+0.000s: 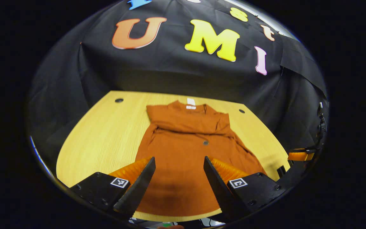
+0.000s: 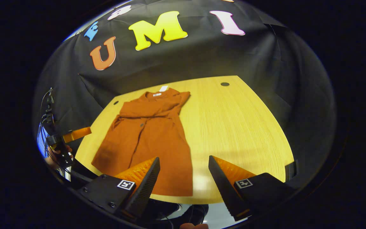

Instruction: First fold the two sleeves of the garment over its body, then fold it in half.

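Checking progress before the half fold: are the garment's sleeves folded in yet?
Apparently yes. On the garment no sleeves stick out sideways; layered cloth lies across the chest. It is not yet folded in half.

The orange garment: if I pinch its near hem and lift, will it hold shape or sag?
The garment will probably sag: it lies flat on the table with soft creases. It looks thin, so likely light. Pushed, it would probably bunch rather than slide whole.
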Tool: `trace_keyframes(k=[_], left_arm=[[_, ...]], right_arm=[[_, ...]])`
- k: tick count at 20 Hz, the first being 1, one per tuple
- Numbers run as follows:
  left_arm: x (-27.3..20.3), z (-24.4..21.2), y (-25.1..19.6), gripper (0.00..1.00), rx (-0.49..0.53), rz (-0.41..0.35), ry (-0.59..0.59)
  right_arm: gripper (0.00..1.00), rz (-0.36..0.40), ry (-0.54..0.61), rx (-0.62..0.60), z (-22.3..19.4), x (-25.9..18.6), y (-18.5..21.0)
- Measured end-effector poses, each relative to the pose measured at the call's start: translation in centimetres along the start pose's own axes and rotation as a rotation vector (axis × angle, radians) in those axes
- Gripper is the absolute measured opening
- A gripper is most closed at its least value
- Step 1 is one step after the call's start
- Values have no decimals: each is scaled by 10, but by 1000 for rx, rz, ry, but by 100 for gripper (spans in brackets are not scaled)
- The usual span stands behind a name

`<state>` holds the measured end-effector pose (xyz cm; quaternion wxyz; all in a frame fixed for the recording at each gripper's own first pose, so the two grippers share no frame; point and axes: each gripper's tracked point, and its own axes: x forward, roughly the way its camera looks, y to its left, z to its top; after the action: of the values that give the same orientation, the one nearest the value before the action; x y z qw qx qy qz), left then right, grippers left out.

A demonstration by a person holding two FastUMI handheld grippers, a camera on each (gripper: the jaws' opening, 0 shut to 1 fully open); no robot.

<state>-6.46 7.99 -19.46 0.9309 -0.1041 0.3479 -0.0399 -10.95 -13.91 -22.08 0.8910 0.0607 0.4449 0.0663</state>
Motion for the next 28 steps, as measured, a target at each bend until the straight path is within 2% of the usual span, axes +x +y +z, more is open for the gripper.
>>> trace_keyframes(k=[2, 6, 7, 8, 10, 14, 17, 19, 20, 21, 22, 23, 24, 25, 26, 27, 28], left_arm=[[-7, -37, 26, 99, -68, -24, 79], [-25, -102, 73, 99, -160, -55, 213], [-24, -111, 82, 98, -189, -48, 236], [-27, -118, 91, 98, -213, -40, 249], [-27, -121, 105, 98, -227, -20, 249], [-15, -120, 96, 99, -282, -79, 253], [-12, -123, 81, 95, -286, -114, 273], [-8, -125, 71, 91, -271, -119, 281], [-6, -126, 66, 90, -271, -118, 288], [-3, -126, 60, 85, -273, -122, 297], [-2, -128, 52, 81, -279, -139, 306], [-1, -131, 44, 85, -285, -145, 316], [2, -131, 40, 69, -289, -143, 318], [5, -131, 37, 70, -283, -138, 320], [8, -135, 35, 57, -269, -127, 329], [10, -137, 36, 43, -257, -108, 339], [12, -134, 37, 39, -259, -93, 331]], right_arm=[[99, -48, 63, -27, -32, 5, -18], [98, -71, 151, 19, -74, 13, -24], [94, -77, 168, 15, -81, 15, -25], [98, -84, 181, 8, -87, 14, -25], [99, -97, 197, 2, -92, 18, -26], [98, -108, 216, 38, -97, 37, -17], [98, -106, 238, 65, -106, 58, 2], [99, -109, 222, 25, -99, 67, 13], [95, -128, 216, -10, -99, 69, 17], [95, -136, 232, -42, -102, 71, 23], [99, -152, 234, -85, -103, 74, 25], [99, -133, 229, -102, -103, 74, 34], [92, -121, 232, -122, -104, 77, 45], [68, -112, 225, -147, -103, 80, 50], [45, -104, 230, -136, -102, 81, 54], [29, -102, 227, -110, -99, 84, 56], [25, -96, 237, -88, -98, 85, 57]])
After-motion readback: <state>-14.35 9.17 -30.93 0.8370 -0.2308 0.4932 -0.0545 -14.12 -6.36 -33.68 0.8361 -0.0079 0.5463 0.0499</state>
